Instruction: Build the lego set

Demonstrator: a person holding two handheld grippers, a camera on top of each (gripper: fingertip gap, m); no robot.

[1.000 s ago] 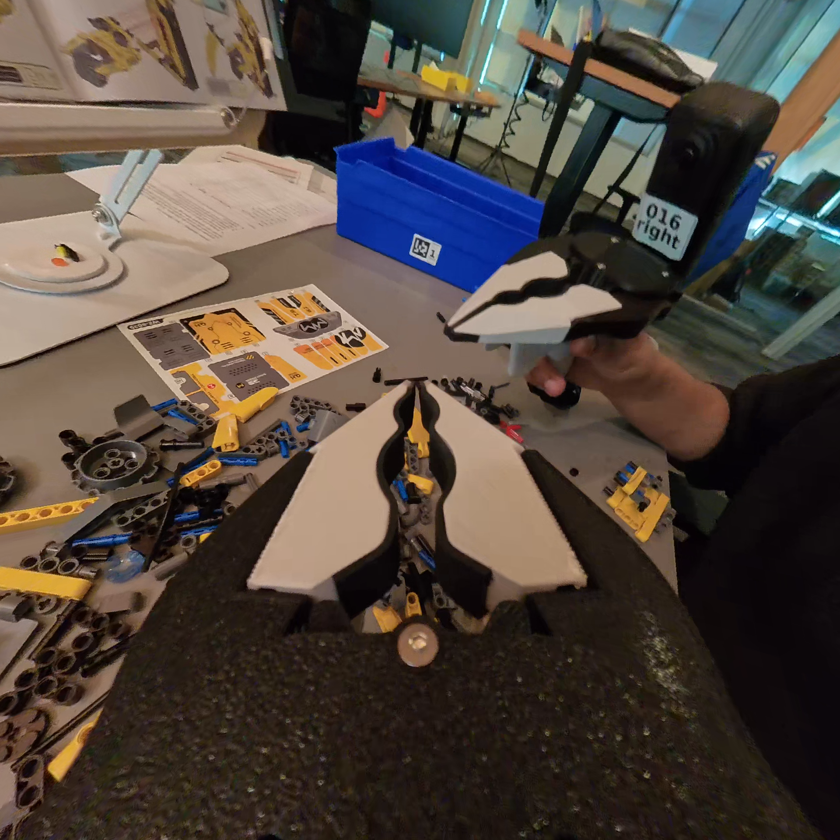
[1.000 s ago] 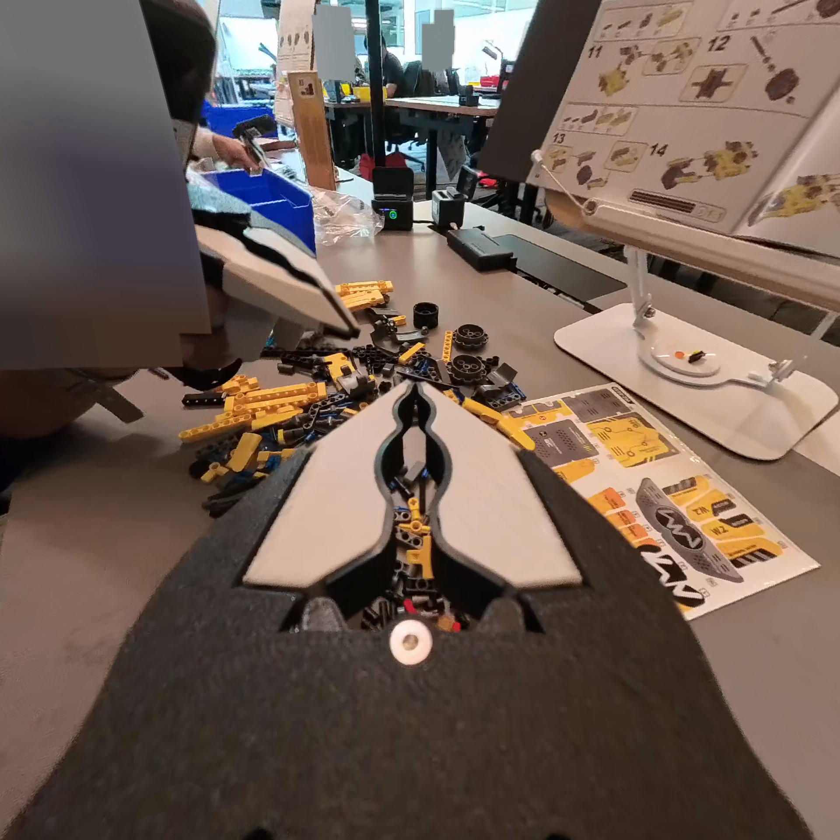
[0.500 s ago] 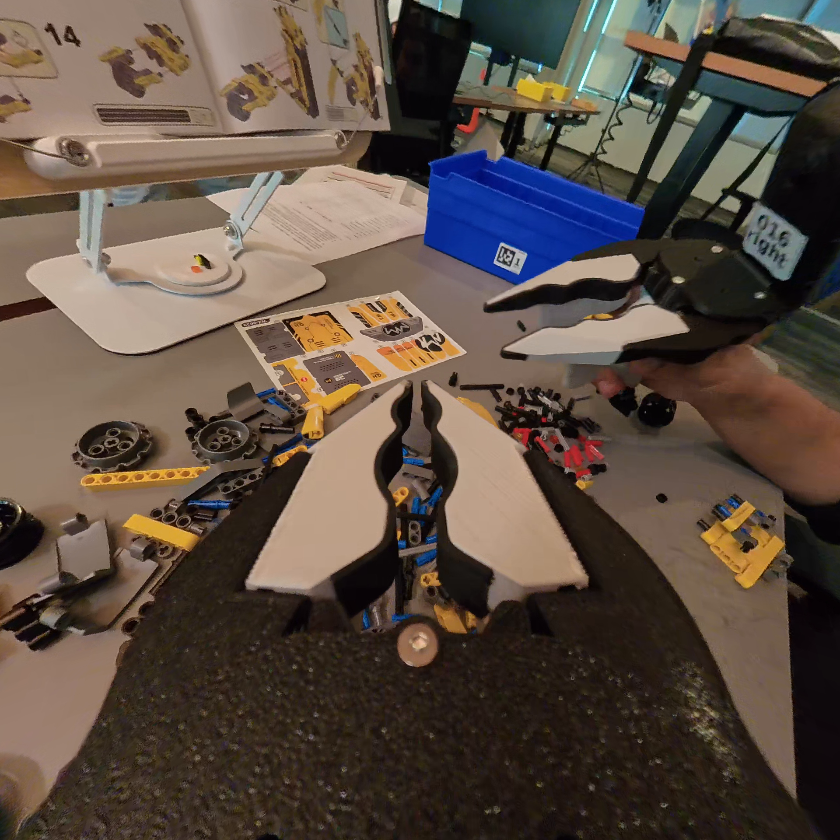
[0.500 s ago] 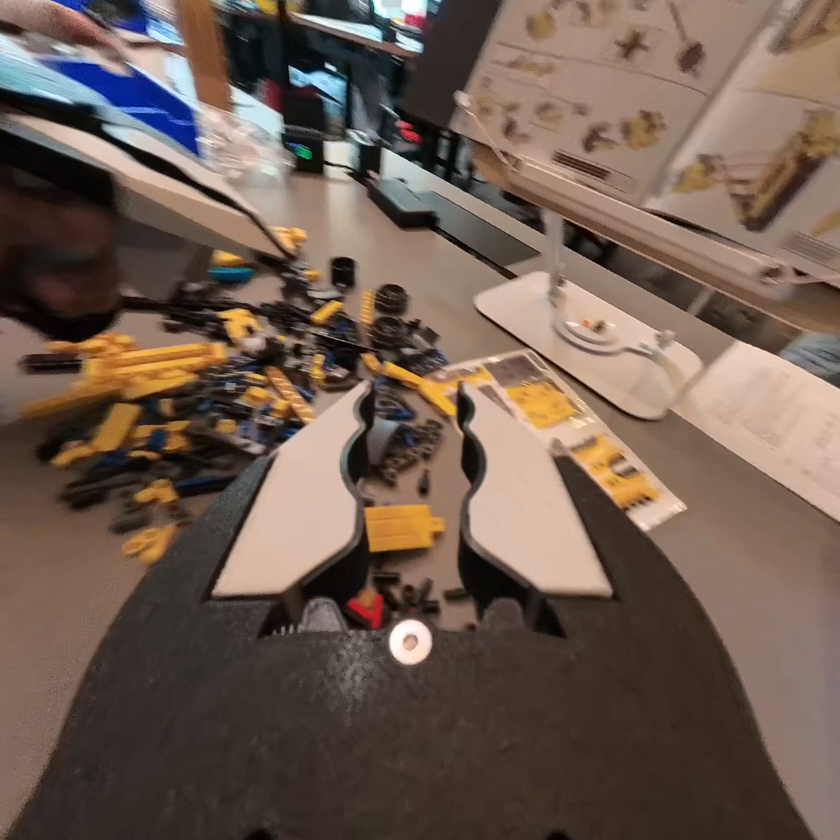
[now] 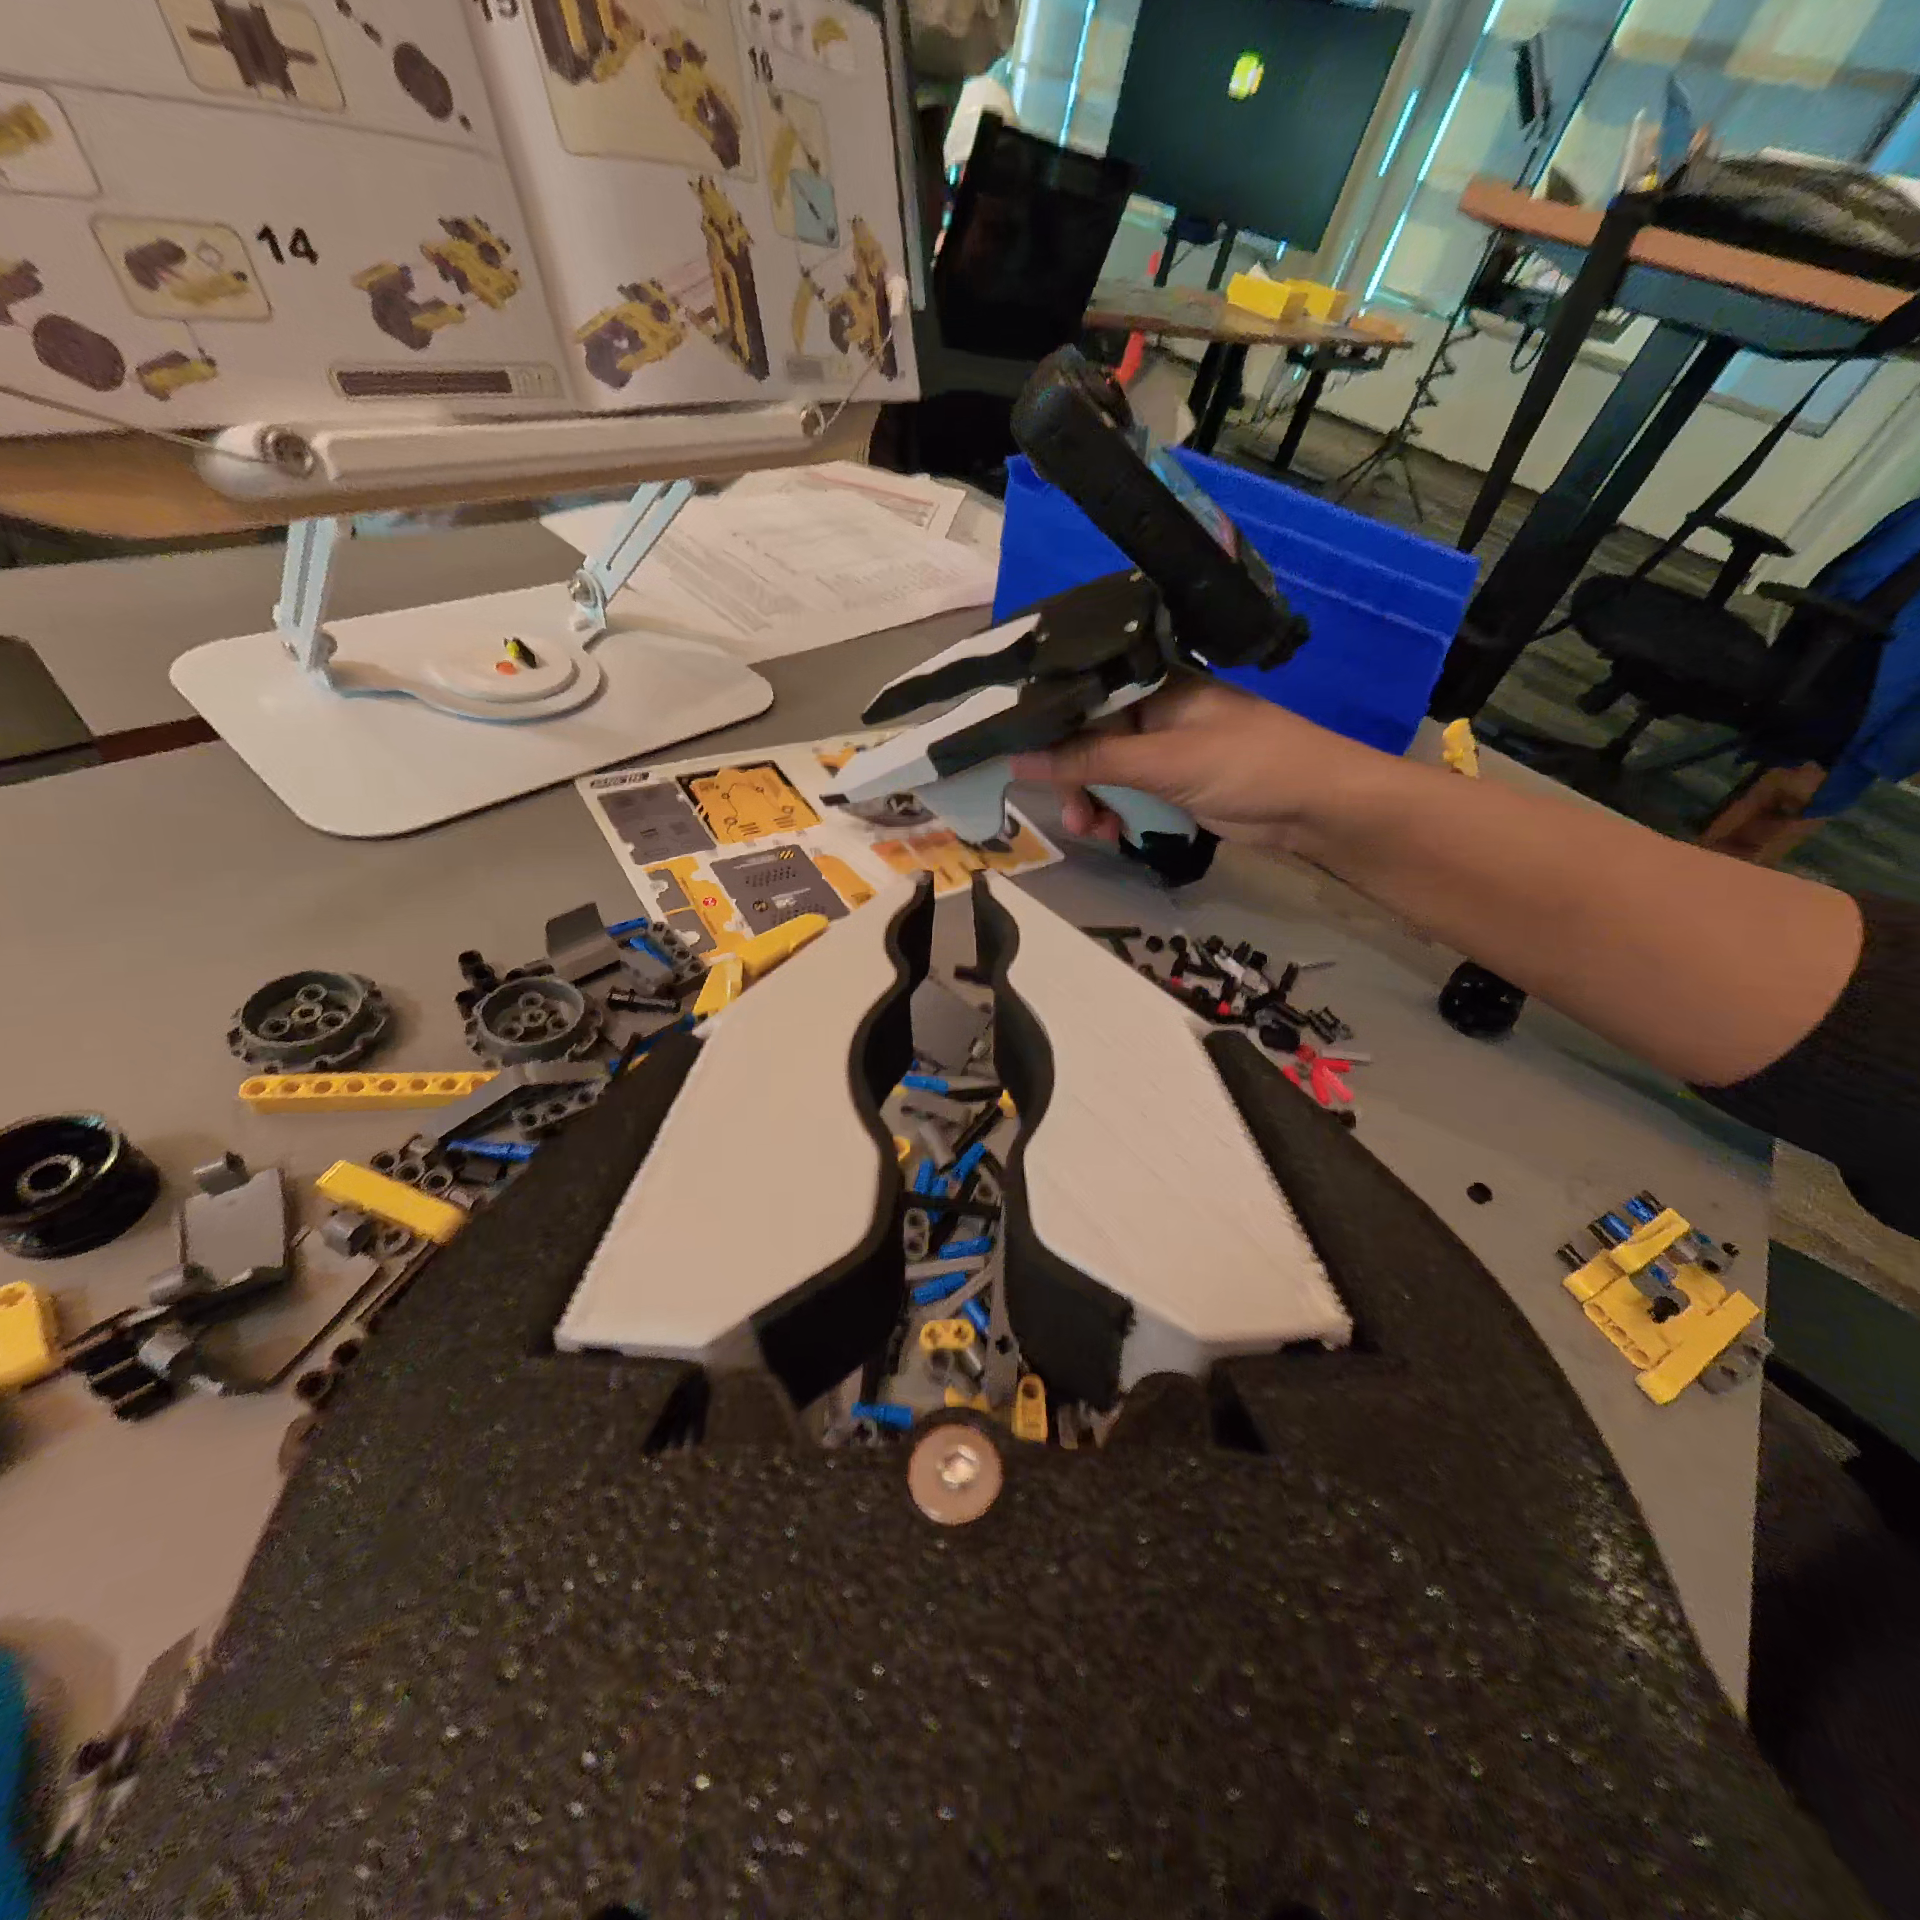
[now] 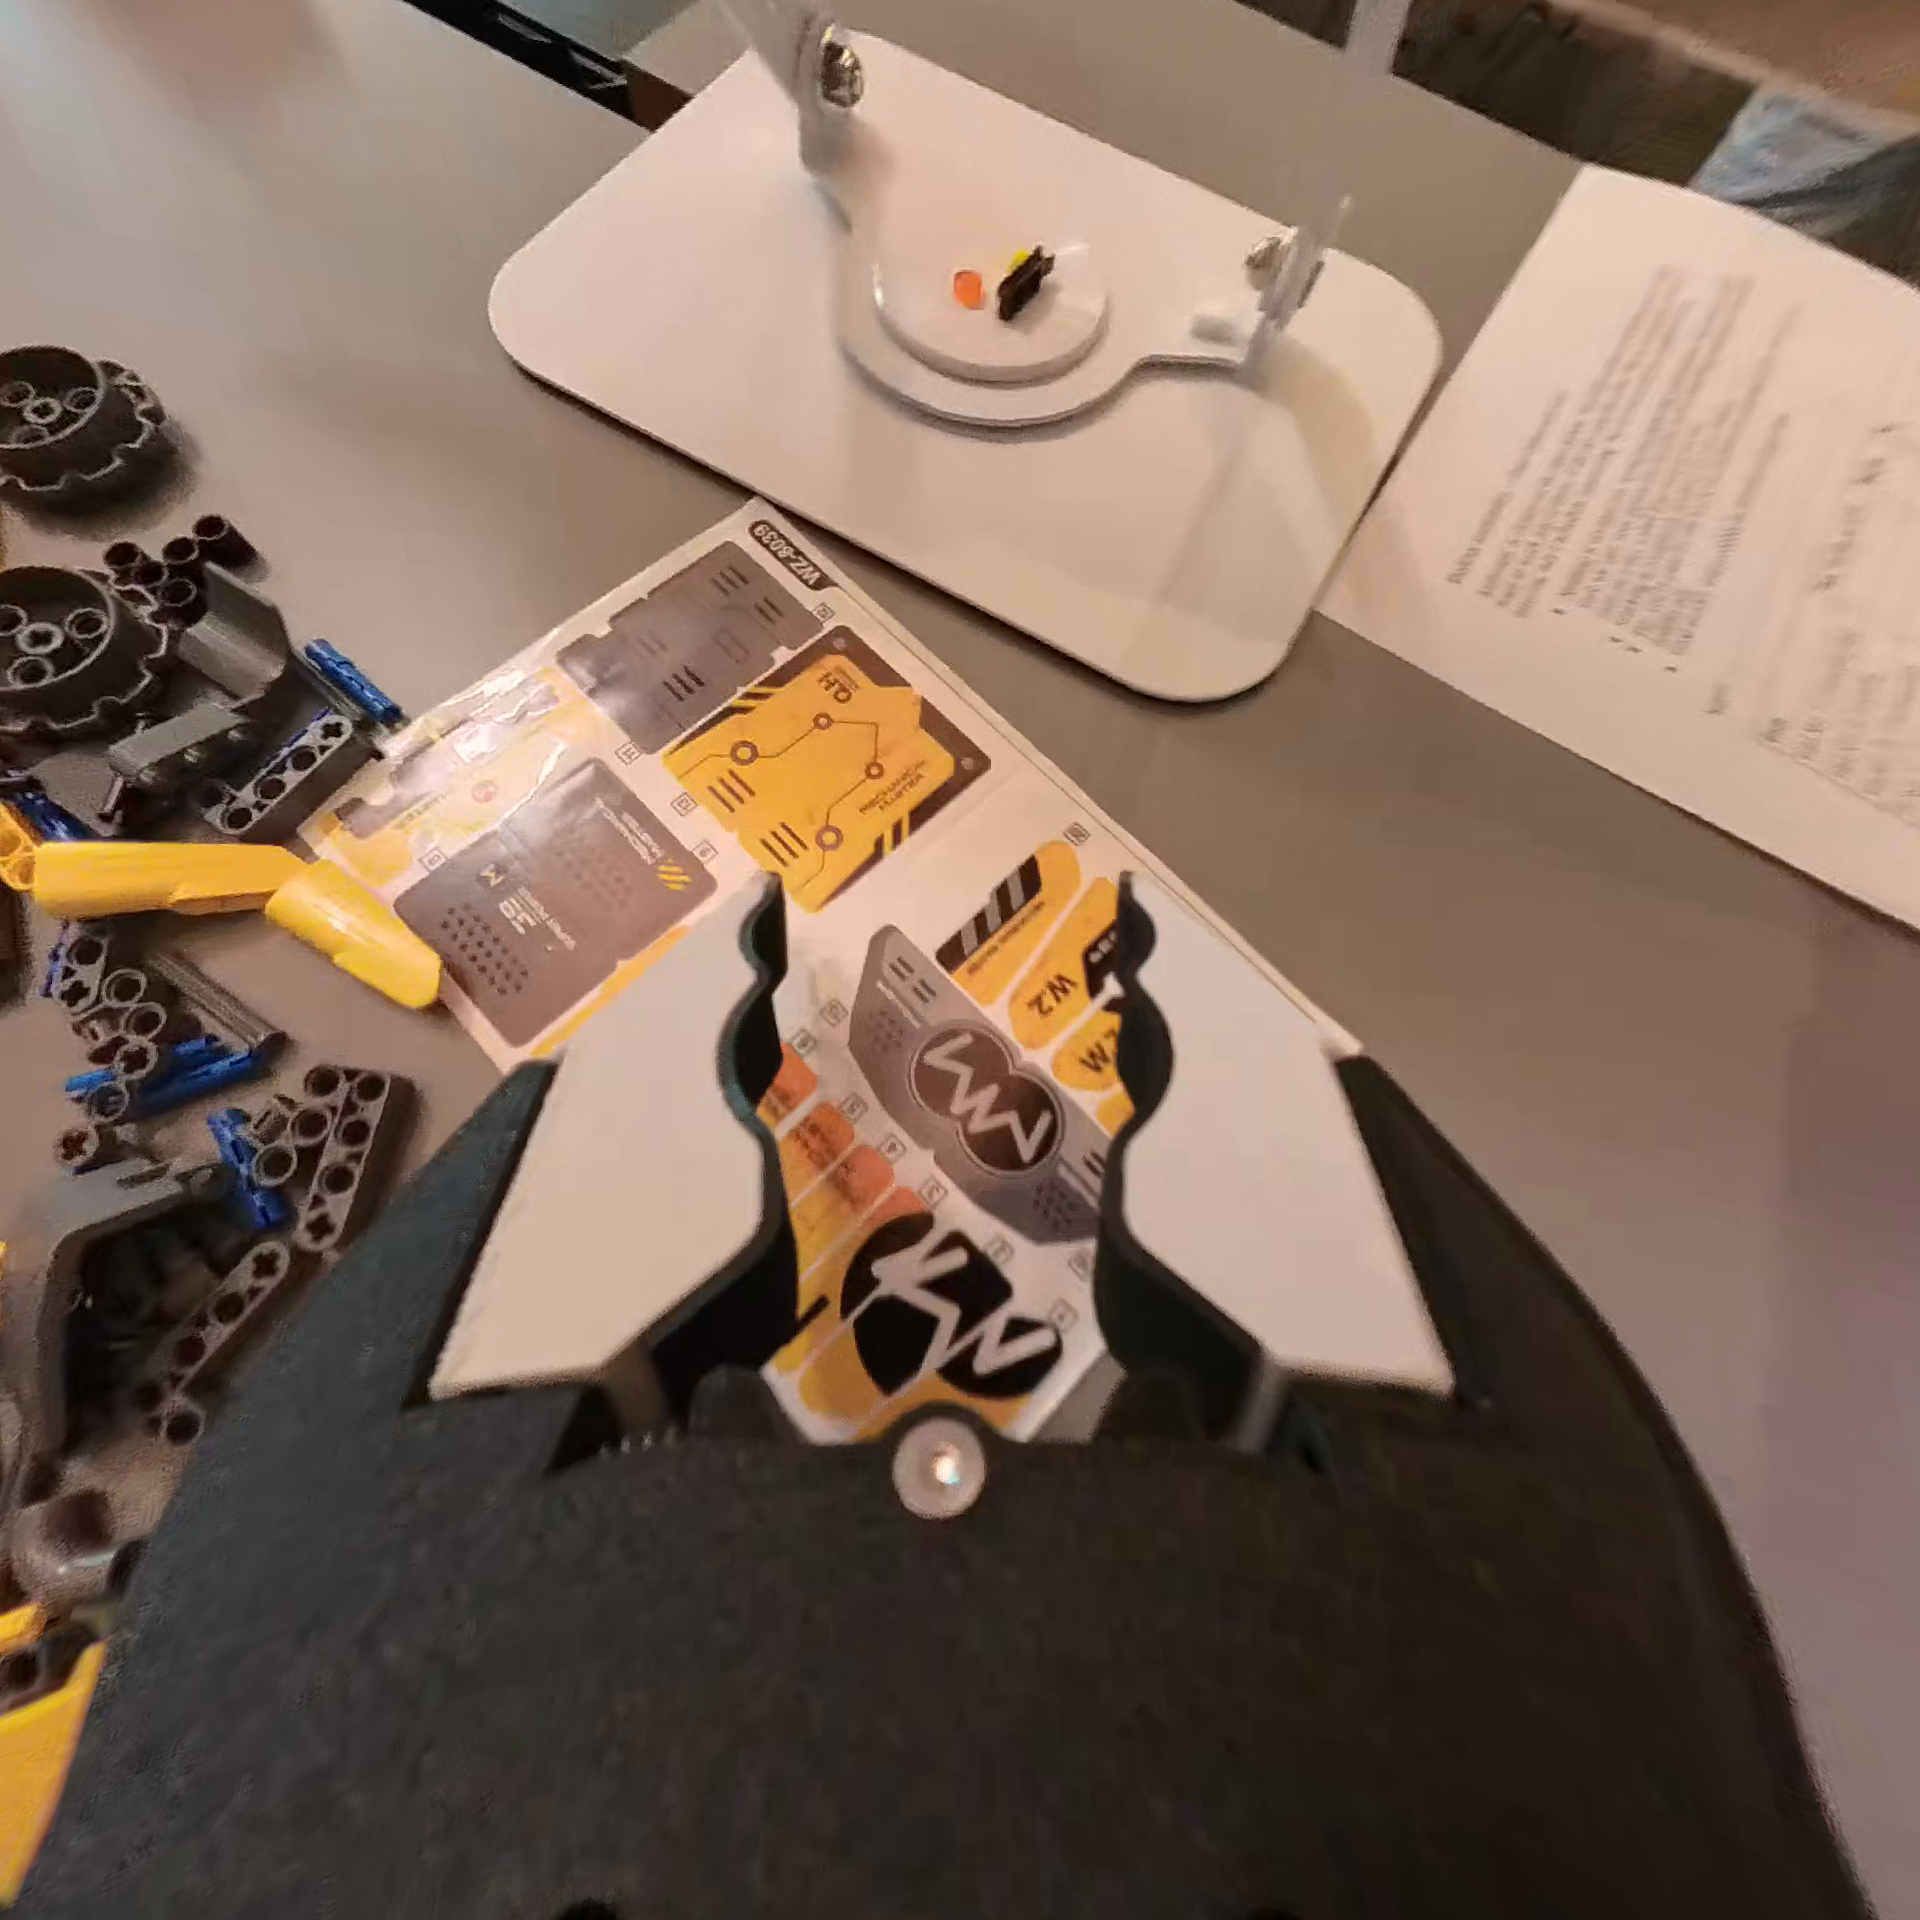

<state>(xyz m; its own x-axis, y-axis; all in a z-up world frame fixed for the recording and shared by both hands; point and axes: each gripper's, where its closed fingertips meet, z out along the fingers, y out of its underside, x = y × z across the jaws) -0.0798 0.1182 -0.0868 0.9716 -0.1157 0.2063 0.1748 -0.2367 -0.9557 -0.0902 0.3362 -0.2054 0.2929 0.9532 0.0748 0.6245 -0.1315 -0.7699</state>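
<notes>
My left gripper [image 5: 951,894] hovers low over a pile of loose black, blue and yellow building pieces [image 5: 945,1195] on the grey table. Its jaws stand almost together and hold nothing. My right gripper [image 6: 948,904] is open and empty, tilted down just above a yellow and grey sticker sheet [image 6: 810,769]. In the left wrist view the right gripper [image 5: 847,758] shows in a hand, with its tips over the same sticker sheet [image 5: 748,831]. Two yellow curved pieces [image 6: 343,925] lie at the sheet's left edge.
A white book stand base [image 6: 1039,468] with an open instruction booklet [image 5: 416,187] stands beyond the sheet. Printed papers [image 6: 1714,520] lie to its right. A blue bin [image 5: 1351,613] stands far right. Grey toothed wheels [image 5: 307,1018], a black tyre [image 5: 62,1179] and a small yellow assembly [image 5: 1662,1309] lie around. The grippers' ends are close to 25 cm from one another. The small yellow assembly [image 5: 1662,1309] is about 30 cm from my left fingertips and 35 cm from my right.
My right gripper has swung right from the parts pile to above the sticker sheet, tilted down and opened wide. My left gripper has drifted left and its tips have parted slightly.
</notes>
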